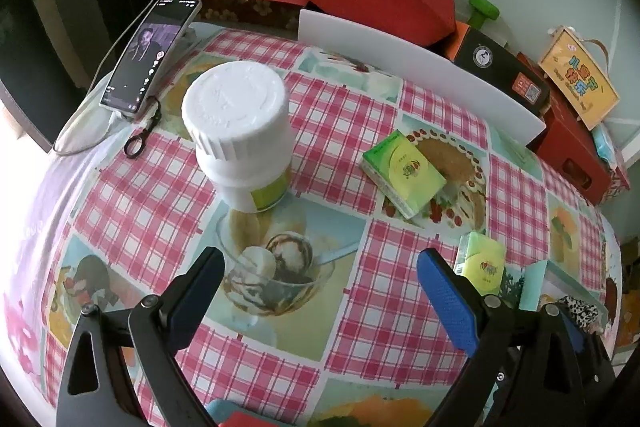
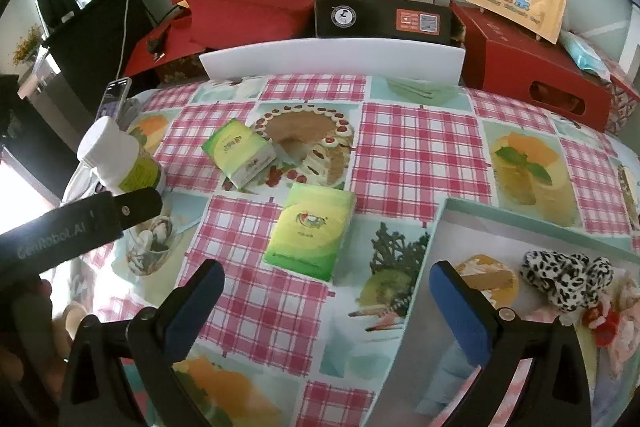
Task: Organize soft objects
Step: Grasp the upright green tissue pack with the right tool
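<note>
Tissue packs are what remains loose on the checked tablecloth [image 2: 416, 147]: the nearer tissue pack [image 2: 310, 233] lies flat just ahead of the right gripper [image 2: 326, 291], a little left of its centre line, long axis running roughly away from the tool. The farther tissue pack [image 2: 240, 151] sits beyond it and to the left, turned askew. To the right gripper's right is the tray [image 2: 452, 211], where a spotted plush toy [image 2: 564, 277] lies. Both tools stand wide apart and hold nothing; the left gripper [image 1: 320, 291] faces a white bottle [image 1: 240, 131] instead. I'd judge the right hand nearer, needing only a short reach forward, jaws closing across the pack's short sides.
</note>
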